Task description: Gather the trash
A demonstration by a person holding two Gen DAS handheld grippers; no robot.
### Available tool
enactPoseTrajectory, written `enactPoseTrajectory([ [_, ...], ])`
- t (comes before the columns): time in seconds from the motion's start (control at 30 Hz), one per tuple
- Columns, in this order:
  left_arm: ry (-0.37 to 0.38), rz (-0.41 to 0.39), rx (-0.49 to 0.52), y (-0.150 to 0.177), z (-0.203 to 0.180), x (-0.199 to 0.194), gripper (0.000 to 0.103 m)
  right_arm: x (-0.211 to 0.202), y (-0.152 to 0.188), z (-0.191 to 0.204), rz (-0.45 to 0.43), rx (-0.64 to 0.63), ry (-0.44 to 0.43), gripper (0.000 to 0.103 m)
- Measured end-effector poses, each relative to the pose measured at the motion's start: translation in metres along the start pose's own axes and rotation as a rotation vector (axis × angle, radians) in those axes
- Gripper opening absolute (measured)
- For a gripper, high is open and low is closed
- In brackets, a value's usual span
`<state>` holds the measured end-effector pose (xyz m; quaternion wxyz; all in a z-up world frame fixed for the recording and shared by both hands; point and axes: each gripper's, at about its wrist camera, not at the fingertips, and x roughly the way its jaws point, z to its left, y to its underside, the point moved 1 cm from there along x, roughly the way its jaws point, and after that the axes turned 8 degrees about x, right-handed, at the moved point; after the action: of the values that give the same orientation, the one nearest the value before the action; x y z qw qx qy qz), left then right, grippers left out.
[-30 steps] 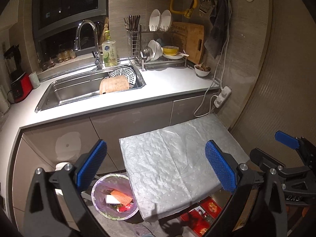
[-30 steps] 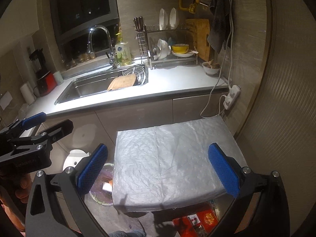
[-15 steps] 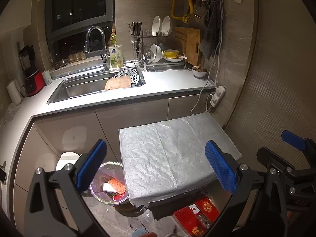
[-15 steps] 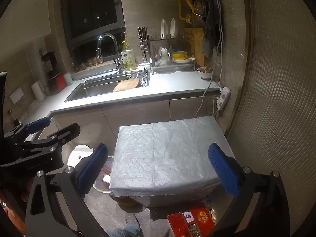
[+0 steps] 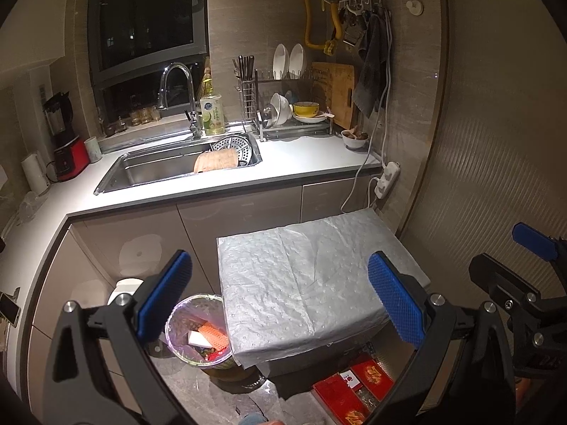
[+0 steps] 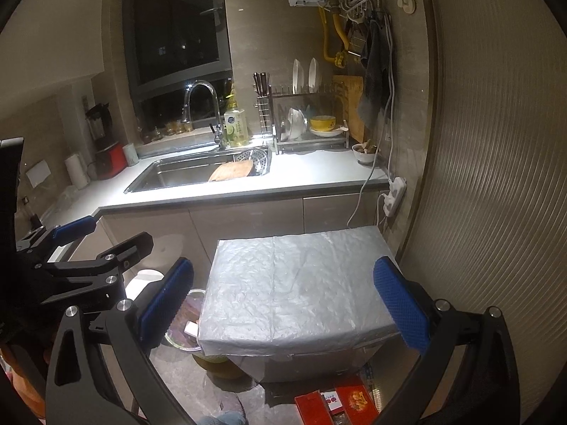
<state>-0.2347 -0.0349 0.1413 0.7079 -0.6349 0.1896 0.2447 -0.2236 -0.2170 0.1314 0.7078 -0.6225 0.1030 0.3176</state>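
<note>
Two tongs held level, left tongs (image 5: 280, 299) and right tongs (image 6: 283, 304) both spread apart, empty, above silver-covered table (image 5: 301, 265).

the cover (image 5: 312, 276) on the small table is silver-grey with dimples – the pads (image 5: 395, 301) are blue, the boxes (image 5: 358, 386) below red, the bowl (image 5: 306, 108) yellow.

A white countertop (image 5: 294, 157) with an inset steel sink (image 5: 159, 171) runs beneath a dark window (image 5: 149, 28), above beige cabinets (image 5: 241, 216) and a grey floor (image 6: 198, 382), under warm artificial light.
</note>
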Motion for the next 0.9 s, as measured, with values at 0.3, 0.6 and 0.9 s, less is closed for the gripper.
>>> enactPoseTrajectory([
  [0.3,-0.006,-0.002,-0.002,0.001,-0.001,-0.006,0.095,-0.002,-0.001,0.004,-0.003,-0.004,-0.014,0.101],
  [0.6,-0.007,-0.003,-0.005,0.001,-0.001,-0.009,0.095,0.003,-0.005,0.007,0.003,-0.019,-0.020,0.101],
  [0.9,-0.015,-0.011,-0.002,0.001,-0.003,-0.011,0.095,0.005,-0.005,0.006,0.005,-0.025,-0.026,0.101],
])
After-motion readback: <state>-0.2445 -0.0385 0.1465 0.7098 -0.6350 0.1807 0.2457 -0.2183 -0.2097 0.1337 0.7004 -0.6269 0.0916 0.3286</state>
